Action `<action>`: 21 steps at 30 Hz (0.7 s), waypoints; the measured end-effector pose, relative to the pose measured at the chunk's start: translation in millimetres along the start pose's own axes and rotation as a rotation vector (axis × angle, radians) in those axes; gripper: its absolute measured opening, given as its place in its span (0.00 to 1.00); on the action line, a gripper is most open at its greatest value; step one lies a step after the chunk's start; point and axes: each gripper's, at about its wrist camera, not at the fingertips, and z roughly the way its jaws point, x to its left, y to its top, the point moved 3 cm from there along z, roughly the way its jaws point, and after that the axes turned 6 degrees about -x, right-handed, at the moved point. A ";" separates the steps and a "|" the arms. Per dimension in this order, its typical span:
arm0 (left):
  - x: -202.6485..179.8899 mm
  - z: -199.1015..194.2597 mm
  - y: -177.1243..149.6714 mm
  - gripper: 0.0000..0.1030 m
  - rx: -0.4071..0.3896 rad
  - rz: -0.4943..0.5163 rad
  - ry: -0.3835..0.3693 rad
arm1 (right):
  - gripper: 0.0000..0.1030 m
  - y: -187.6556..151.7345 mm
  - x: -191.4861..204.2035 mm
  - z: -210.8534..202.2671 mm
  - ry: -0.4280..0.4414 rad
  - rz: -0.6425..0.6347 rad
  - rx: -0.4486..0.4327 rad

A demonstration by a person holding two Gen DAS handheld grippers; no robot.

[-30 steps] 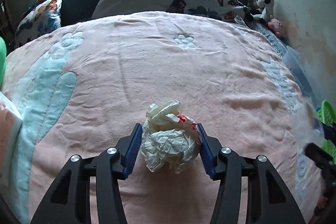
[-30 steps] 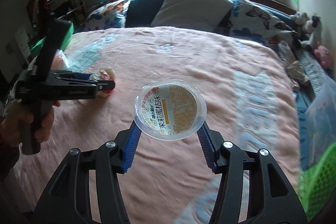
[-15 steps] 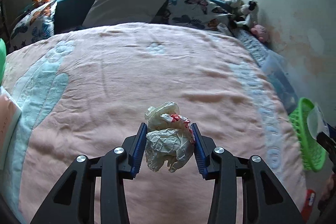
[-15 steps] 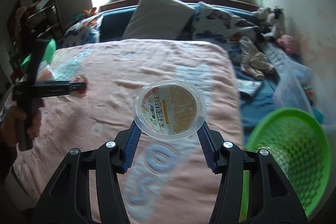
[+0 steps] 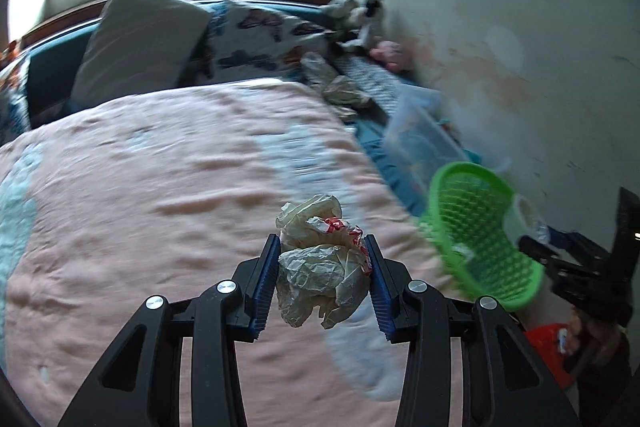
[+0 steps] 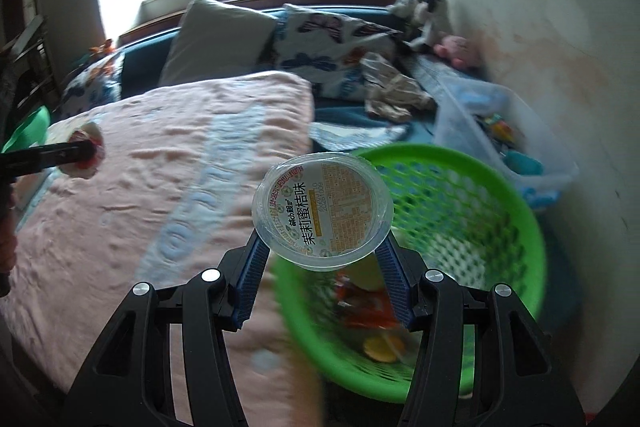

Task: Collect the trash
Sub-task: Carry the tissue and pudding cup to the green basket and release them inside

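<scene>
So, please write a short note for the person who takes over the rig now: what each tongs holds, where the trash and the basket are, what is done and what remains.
Left tongs: shut on a crumpled paper wad, lifted over the pink blanket.
Right tongs: shut on a clear plastic cup with a printed lid, at the near rim of the green basket.
Basket: beside the bed, already with some wrappers inside.
Done: both pieces picked up off the bed.
Left: drop the cup into the basket, then bring the wad across and drop it too. The crumpled thing near the butterfly pillow may or may not be trash; check it.
</scene>
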 end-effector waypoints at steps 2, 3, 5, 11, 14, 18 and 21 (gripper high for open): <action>-17.6 5.5 2.1 0.40 0.006 0.020 -0.021 | 0.53 -4.9 -13.6 1.5 -0.014 0.025 0.014; -28.0 9.1 2.8 0.40 0.011 0.028 -0.038 | 0.53 -7.4 -19.9 2.4 -0.023 0.033 0.020; -43.0 14.1 3.7 0.40 0.016 0.045 -0.057 | 0.53 -11.4 -29.1 4.1 -0.036 0.043 0.028; -88.0 32.5 5.3 0.40 0.041 0.097 -0.107 | 0.53 -19.8 -43.9 9.0 -0.044 0.072 0.048; -107.6 41.7 4.9 0.40 0.055 0.122 -0.130 | 0.54 -23.0 -46.9 9.7 -0.047 0.080 0.054; -128.5 53.7 2.4 0.40 0.074 0.145 -0.149 | 0.58 -26.8 -50.5 9.3 -0.040 0.092 0.056; -139.8 63.2 0.2 0.40 0.094 0.150 -0.163 | 0.58 -28.1 -51.6 7.9 -0.034 0.097 0.056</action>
